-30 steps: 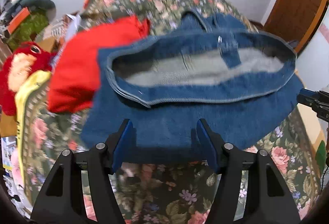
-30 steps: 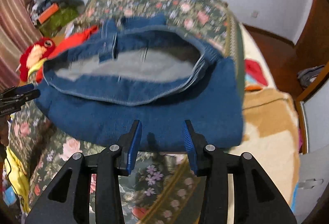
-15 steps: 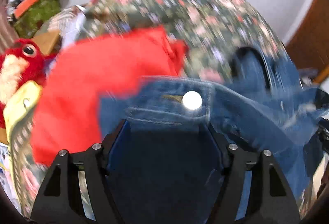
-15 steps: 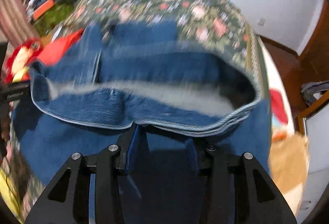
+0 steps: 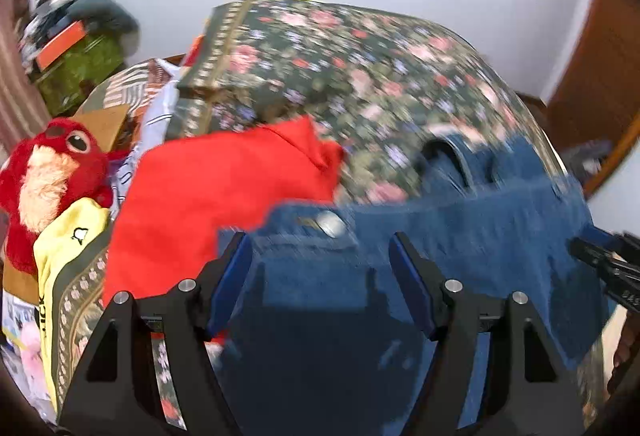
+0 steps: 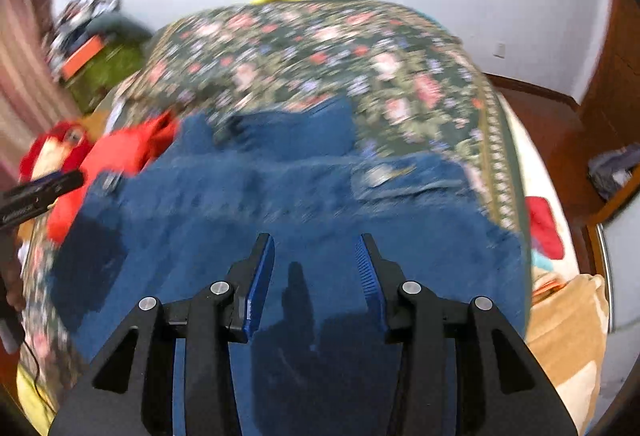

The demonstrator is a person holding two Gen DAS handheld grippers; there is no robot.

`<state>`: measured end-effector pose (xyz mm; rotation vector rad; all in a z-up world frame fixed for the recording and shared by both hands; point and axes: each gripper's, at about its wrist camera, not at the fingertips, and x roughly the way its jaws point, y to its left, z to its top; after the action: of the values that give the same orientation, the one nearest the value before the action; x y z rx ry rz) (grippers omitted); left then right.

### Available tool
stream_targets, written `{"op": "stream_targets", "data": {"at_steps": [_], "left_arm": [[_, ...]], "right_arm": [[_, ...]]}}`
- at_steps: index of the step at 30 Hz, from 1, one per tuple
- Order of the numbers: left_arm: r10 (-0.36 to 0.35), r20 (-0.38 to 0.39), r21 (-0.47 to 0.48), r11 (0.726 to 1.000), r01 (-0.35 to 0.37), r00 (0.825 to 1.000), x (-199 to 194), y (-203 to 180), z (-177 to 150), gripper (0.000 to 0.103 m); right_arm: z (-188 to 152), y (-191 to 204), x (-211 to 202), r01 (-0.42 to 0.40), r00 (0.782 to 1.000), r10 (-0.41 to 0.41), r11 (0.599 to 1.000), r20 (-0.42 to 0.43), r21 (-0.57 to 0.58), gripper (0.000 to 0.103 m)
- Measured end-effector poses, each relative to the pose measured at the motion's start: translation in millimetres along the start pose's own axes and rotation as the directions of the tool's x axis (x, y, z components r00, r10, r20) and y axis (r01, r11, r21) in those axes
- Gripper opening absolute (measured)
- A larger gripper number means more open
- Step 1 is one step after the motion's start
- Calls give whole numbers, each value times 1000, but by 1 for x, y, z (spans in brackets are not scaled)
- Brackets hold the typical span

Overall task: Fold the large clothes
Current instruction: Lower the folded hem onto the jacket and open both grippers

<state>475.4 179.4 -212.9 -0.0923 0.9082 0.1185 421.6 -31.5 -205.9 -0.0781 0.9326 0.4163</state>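
— Two grippers over one denim garment (image 5: 460, 220) on the flowered bedspread (image 5: 360, 68). Folded yet?
— Halfway, I'd say: it lies doubled, beside the red cloth (image 5: 208, 188). Left gripper (image 5: 320, 256) stands wide, nothing pinched.
— And the right gripper (image 6: 316, 256)?
— Narrower, jaws apart over denim, gripping nothing I can see. Probably another fold left, then smoothing

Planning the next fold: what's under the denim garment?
The denim garment lies on the floral bedspread, its left edge overlapping the red garment. Whatever else lies beneath is covered.
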Motion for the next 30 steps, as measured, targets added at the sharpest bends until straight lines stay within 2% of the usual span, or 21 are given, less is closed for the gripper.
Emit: {"op": "stream_targets", "data": {"at_steps": [4, 6, 7, 9, 10, 12, 15, 19, 21, 23, 25, 30], "left_arm": [[2, 17, 79, 997, -4, 1000, -17, -23, -20, 70], [1, 21, 110, 994, -3, 1000, -22, -32, -29, 73], [-2, 19, 126, 992, 0, 1000, -23, -37, -33, 74], [9, 17, 159, 987, -12, 1000, -22, -45, -42, 78], [18, 17, 172, 985, -21, 1000, -21, -46, -45, 80], [43, 9, 200, 979, -44, 999, -16, -49, -52, 89], [79, -35, 200, 977, -71, 996, -1, -42, -64, 89], [97, -136, 132, 988, -79, 986, 18, -15, -78, 89], [92, -140, 83, 993, -81, 986, 18, -1, -86, 89], [52, -132, 16, 999, -50, 990, 12, 17, -93, 93], [73, -128, -22, 997, -76, 989, 7, 29, -99, 93], [158, -155, -34, 986, -165, 975, -5, 61, -115, 93]], "right_arm": [[-18, 29, -1, -46, 999, 43, 996, -30, -78, 39], [-24, 40, 1, -49, 998, 45, 992, -40, -112, 45], [-27, 45, 2, -35, 999, 30, 990, -37, -136, 49], [-31, 52, 5, 10, 999, -16, 981, -29, -194, 67], [-32, 53, 6, 28, 999, -34, 976, -28, -214, 71], [-36, 51, 11, 80, 995, -92, 963, -35, -257, 75], [-41, 37, 14, 116, 989, -137, 954, -55, -277, 76], [-48, 9, 7, 185, 978, -203, 952, -50, -244, 80], [-53, -9, 4, 199, 974, -217, 955, -63, -218, 80], [-57, -27, -1, 188, 977, -202, 969, -74, -161, 81], [-61, -43, -6, 201, 973, -211, 974, -91, -105, 82], [-73, -81, -25, 191, 976, -186, 981, -112, 29, 83]]}}
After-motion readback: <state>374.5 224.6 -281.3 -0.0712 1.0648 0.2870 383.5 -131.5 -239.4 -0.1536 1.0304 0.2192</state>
